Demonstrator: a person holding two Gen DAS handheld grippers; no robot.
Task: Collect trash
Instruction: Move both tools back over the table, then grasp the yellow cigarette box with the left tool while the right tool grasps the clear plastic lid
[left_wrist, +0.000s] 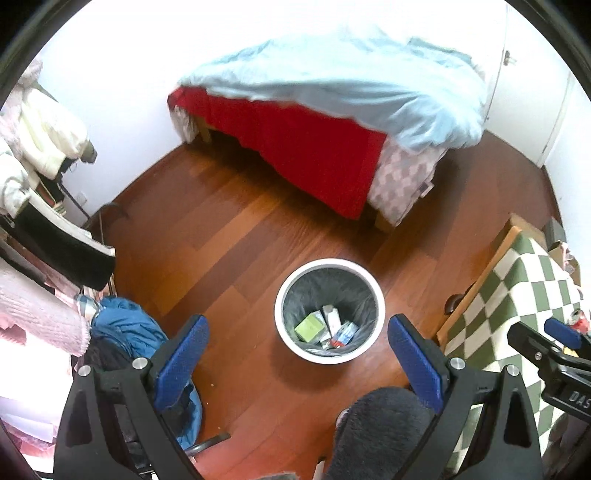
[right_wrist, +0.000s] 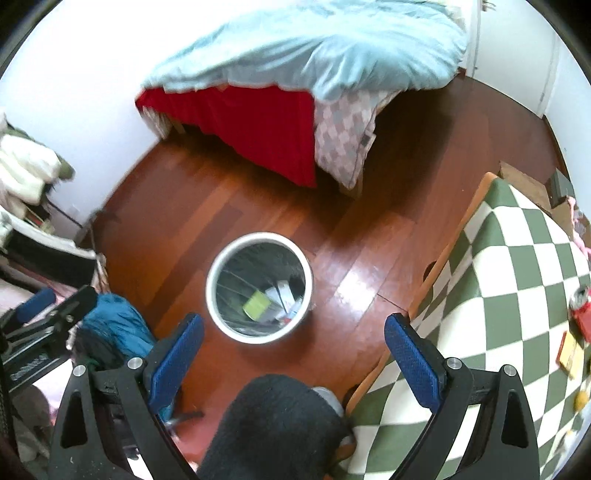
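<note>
While jaws gape, left hand-held gripper (left_wrist: 297, 354) hangs above trash bin (left_wrist: 330, 264).

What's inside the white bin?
The bin has a dark liner and holds a green box, a white carton and a few other small packs. Whatever lies under them is covered, so I can't tell.

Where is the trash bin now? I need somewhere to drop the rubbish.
The trash bin stands on the wooden floor between the bed and the checkered table.
</note>
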